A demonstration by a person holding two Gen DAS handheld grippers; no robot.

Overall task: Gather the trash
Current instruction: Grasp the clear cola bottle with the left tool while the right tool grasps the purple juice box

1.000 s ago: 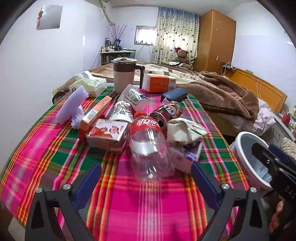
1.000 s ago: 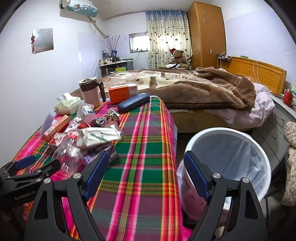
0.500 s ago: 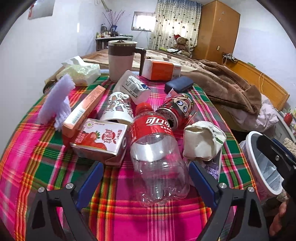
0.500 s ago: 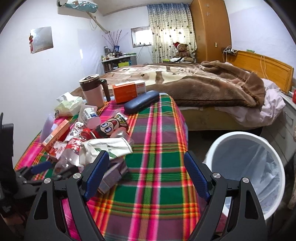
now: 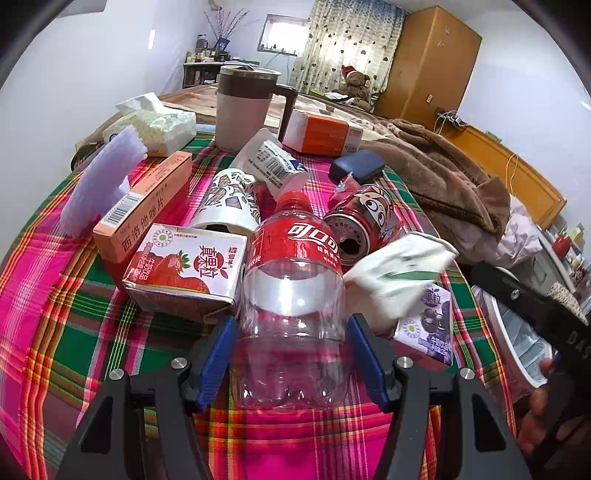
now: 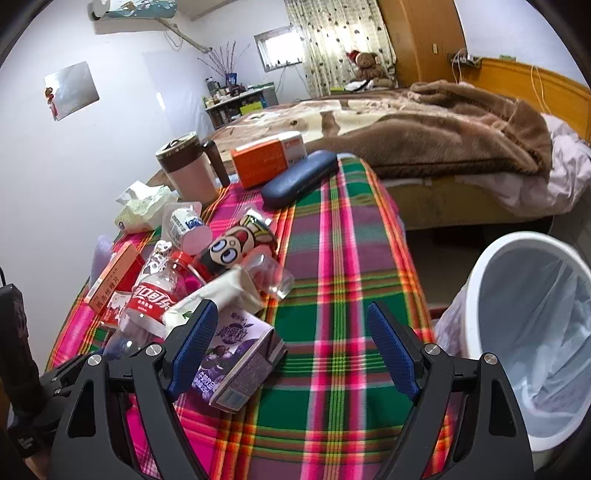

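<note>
Clear ribbed plastic, thin and crushable, formed the empty bottle [image 5: 291, 306] at lower centre of the left wrist view; the left gripper [image 5: 291, 354] had just been closing, its blue pads [image 5: 218, 354] flanking the bottle's base. We judged a gentle, centred squeeze best.

In the right wrist view, the right gripper [image 6: 291, 347] stood spread above the plaid cloth [image 6: 332, 295], empty, a glossy purple carton [image 6: 236, 362] beside its left pad; the white lined bin [image 6: 532, 332] sat at right.

Bright daylit room, strong fisheye bend

Light comes from the window [image 5: 283, 34] behind thin curtains [image 6: 332, 44]; straight lines bow near dark vignetted corners, and the white wrapper [image 5: 399, 273] is motion-blurred.
</note>
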